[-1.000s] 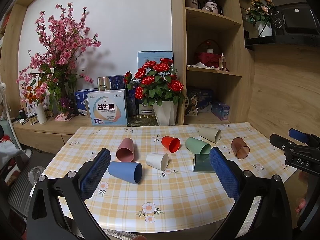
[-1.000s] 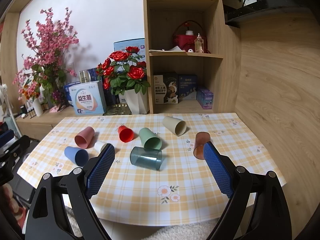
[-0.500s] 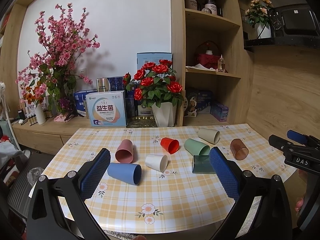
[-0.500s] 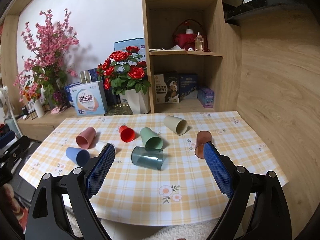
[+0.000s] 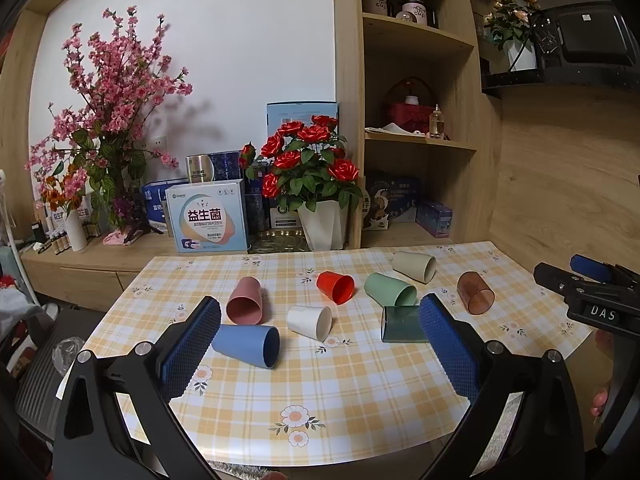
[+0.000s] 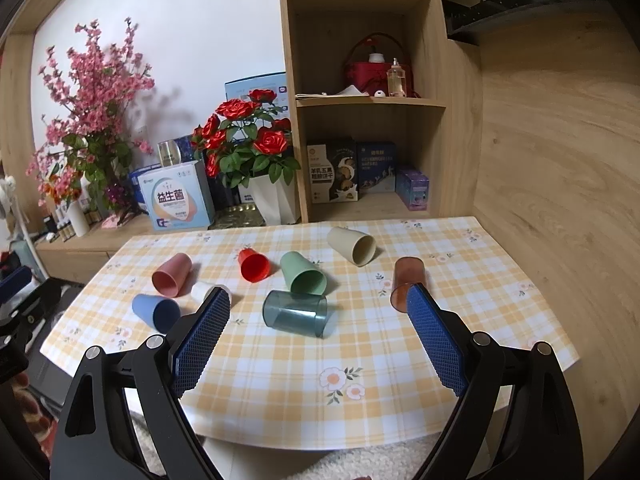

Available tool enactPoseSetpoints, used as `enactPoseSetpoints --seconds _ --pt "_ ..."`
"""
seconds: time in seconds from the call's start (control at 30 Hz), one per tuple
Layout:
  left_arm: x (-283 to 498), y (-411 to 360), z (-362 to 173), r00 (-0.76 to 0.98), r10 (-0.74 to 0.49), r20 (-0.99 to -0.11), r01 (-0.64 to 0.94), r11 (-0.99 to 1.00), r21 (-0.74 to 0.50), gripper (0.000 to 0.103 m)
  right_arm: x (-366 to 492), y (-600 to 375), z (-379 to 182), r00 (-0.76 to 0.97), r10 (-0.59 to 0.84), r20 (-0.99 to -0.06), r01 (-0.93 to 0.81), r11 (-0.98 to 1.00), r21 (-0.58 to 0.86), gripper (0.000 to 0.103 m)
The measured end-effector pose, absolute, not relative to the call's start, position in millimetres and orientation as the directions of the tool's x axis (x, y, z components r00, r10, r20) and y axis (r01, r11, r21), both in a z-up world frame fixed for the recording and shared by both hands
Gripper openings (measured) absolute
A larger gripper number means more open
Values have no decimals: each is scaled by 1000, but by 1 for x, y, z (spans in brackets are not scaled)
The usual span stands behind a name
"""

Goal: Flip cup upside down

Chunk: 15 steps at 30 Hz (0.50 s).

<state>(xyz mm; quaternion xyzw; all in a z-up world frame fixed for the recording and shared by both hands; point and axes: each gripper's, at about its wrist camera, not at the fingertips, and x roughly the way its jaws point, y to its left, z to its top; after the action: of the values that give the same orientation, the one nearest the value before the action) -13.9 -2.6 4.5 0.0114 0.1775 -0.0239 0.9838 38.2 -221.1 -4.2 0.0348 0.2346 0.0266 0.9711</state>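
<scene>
Left gripper [image 5: 320,332] spread wide and empty, its finger hiding part of the smoky-teal translucent cup [image 5: 400,324], right gripper [image 6: 319,320] likewise agape, small white plastic cup [image 6: 204,290] half-hidden behind its finger

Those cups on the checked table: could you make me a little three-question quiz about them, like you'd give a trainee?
1. True or false: every cup on the table lies on its side.
2. How many cups are there?
3. Which cup lies nearest the right gripper: A the pink cup, B the see-through teal cup, C the beige cup?

Key: 1 true. 2 eight: pink, blue cup, white cup, red cup, green cup, teal, beige, brown cup. 3 B.
</scene>
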Motion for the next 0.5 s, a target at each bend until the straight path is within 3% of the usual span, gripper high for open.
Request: enactPoseSetpoints --seconds 0.5 --pt "-16 0 6 938 -50 -342 52 999 -3 97 37 -223 -5 889 63 -453 -30 996 80 87"
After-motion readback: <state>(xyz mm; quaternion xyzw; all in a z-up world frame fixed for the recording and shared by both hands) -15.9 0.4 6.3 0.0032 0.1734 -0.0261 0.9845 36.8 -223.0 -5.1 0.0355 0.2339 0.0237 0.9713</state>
